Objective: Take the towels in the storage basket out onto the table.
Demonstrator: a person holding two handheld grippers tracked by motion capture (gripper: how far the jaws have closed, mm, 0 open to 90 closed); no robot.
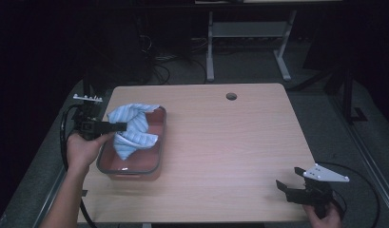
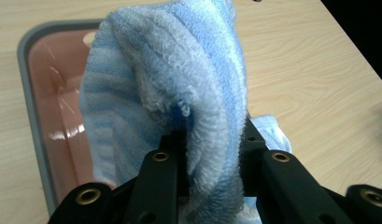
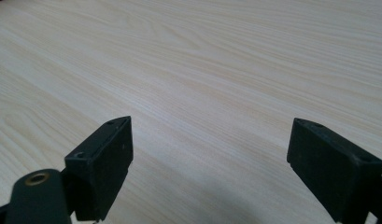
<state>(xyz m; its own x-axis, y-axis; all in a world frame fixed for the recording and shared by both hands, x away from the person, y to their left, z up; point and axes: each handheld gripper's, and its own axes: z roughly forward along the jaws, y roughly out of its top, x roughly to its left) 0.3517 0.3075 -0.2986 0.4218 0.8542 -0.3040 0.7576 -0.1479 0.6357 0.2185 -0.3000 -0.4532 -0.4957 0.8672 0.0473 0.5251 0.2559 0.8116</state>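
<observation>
From my station, I take the tray (image 1: 158, 142) as my landmark: a shallow, grey-rimmed container with a pinkish see-through body, sitting on the left part of the wooden tabletop (image 1: 230, 152).

Just off the tray's left edge, my left tongs (image 1: 121, 126) reach in over its rim from the left, held in a hand (image 1: 82, 147) beside that edge. Their jaws are clamped tight on a fold of the blue-and-white striped towel (image 1: 132, 128). In the left gripper view the terry cloth bulges up between the two black jaws, which are pressed close with the fabric pinched between them. The towel is bunched and lifted in part: one end rises toward the tray's far left corner, while the rest drapes down inside the tray, over its middle. A corner of cloth (image 2: 272, 133) hangs on the far side of the jaws, toward the bare tabletop.

To the right of the tray the wood is plain, with a round cable hole (image 1: 231, 96) near the far edge.

Well apart from the tray, at the near right corner of the tabletop, my right tongs (image 1: 289, 180) rest low, pointing left. Their jaws are spread wide with nothing between them; the right gripper view shows bare wood grain through the gap.
</observation>
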